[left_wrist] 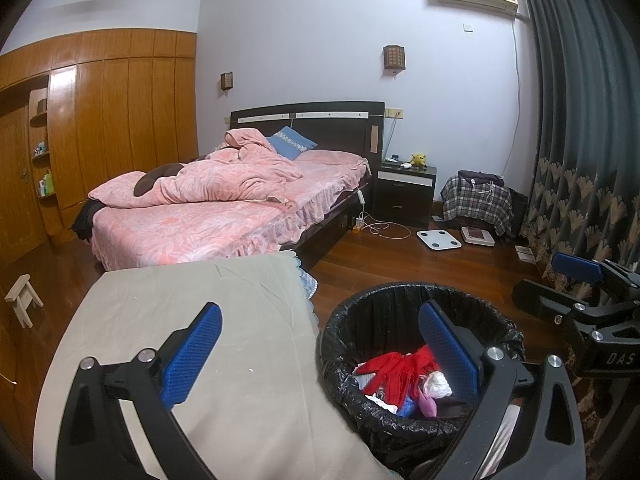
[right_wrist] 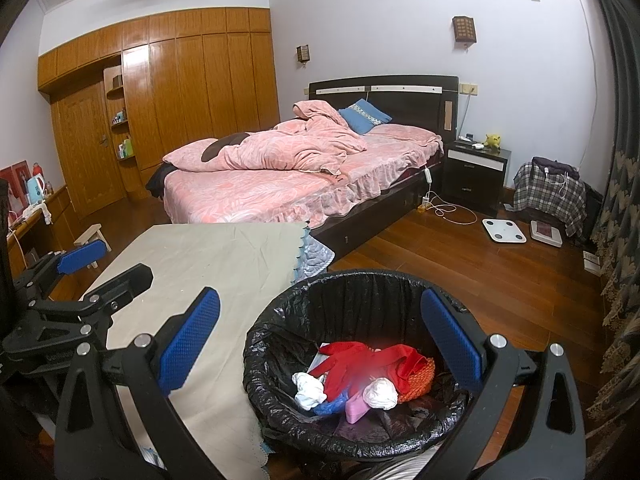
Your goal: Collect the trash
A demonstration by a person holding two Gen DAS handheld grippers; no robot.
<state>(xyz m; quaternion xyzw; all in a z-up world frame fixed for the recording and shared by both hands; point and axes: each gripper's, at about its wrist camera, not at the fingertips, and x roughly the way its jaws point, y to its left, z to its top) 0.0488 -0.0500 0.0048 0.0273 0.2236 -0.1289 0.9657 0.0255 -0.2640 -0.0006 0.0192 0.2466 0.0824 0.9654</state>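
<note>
Hovering spread and empty at lower centre — left gripper [left_wrist: 320, 350], right gripper [right_wrist: 320, 346]. Below, lower right: black-lined trash bin [right_wrist: 280, 320] holding red gloves [right_wrist: 352, 360] — beside cloth-covered table [right_wrist: 208, 256].

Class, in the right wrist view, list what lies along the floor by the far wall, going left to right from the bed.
Bed → nightstand → checked cloth pile → curtain.

The trash bin [right_wrist: 360, 360], round and lined with a black plastic bag, stood upright on the wooden floor just beside the desk. Inside lay a red glove [right_wrist: 352, 360], 2 crumpled white wads [right_wrist: 380, 394], an orange mesh piece [right_wrist: 420, 376], a pink item and blue scraps.
</note>
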